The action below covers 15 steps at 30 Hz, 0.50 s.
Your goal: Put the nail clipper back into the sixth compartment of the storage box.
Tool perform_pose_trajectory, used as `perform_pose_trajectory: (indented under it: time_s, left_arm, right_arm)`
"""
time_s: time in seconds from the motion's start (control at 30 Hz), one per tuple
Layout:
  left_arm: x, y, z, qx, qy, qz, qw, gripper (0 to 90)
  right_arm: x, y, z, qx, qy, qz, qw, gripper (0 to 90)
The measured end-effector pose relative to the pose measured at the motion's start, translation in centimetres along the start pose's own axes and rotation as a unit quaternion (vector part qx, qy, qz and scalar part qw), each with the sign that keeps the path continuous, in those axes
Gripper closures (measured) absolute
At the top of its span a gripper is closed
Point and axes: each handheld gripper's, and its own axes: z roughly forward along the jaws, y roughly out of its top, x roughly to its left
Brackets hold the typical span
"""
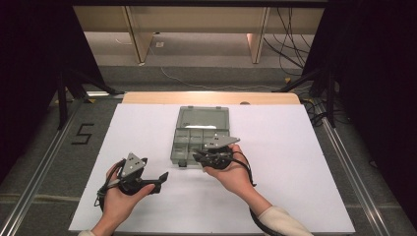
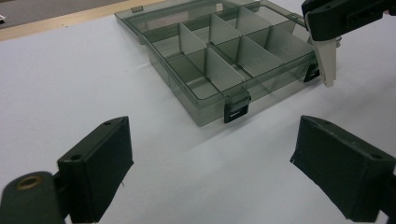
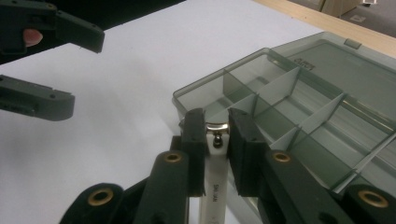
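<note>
- A white strap with a metal clasp [image 3: 215,140], bearing small print too blurred to read, is clamped between the right gripper [image 3: 217,149] jaws just beside the near edge of the organiser.
- The open smoky-grey compartment box [image 1: 201,135] lies mid-sheet; its lid embossing is unreadable.
- The left gripper [image 1: 160,179], near-left of the box, is spread wide and holds nothing.
- A black "5" [image 1: 82,133] marks the floor to the left.
</note>
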Motion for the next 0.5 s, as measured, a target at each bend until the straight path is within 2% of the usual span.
perform_pose_trajectory:
  time_s: [0.2,0.23,0.27,0.37,0.4,0.47,0.5]
  left_arm:
    - [-0.1,-0.05,0.03,0.002,-0.002,-0.002,1.0,11.2]
    - [-0.21,-0.09,0.02,0.004,-0.003,-0.013,0.9999,11.2]
    - [-0.09,-0.04,0.05,0.001,-0.001,-0.004,1.0,11.2]
    - [0.09,-0.02,0.06,0.001,-0.002,0.003,1.0,11.3]
    - [0.26,0.02,0.06,0.003,-0.002,0.014,0.9999,11.3]
    - [0.04,-0.04,0.09,0.001,-0.002,-0.001,1.0,11.4]
    - [0.11,-0.02,0.07,0.002,-0.002,0.005,1.0,11.4]
  right_arm:
    - [-0.17,0.35,-0.04,-0.007,-0.004,0.008,0.9999,78.2]
    - [-0.21,0.41,-0.03,-0.005,-0.004,0.008,0.9999,78.3]
    - [-0.26,0.42,0.05,-0.008,-0.006,0.005,0.9999,78.3]
    - [-0.31,0.57,0.2,-0.009,-0.004,0.004,0.9999,78.3]
    - [-0.32,0.65,0.29,-0.009,-0.003,0.008,0.9999,78.2]
    - [-0.37,0.71,0.26,-0.01,-0.006,0.007,0.9999,78.2]
    - [-0.43,0.78,0.28,-0.012,-0.005,0.007,0.9999,78.3]
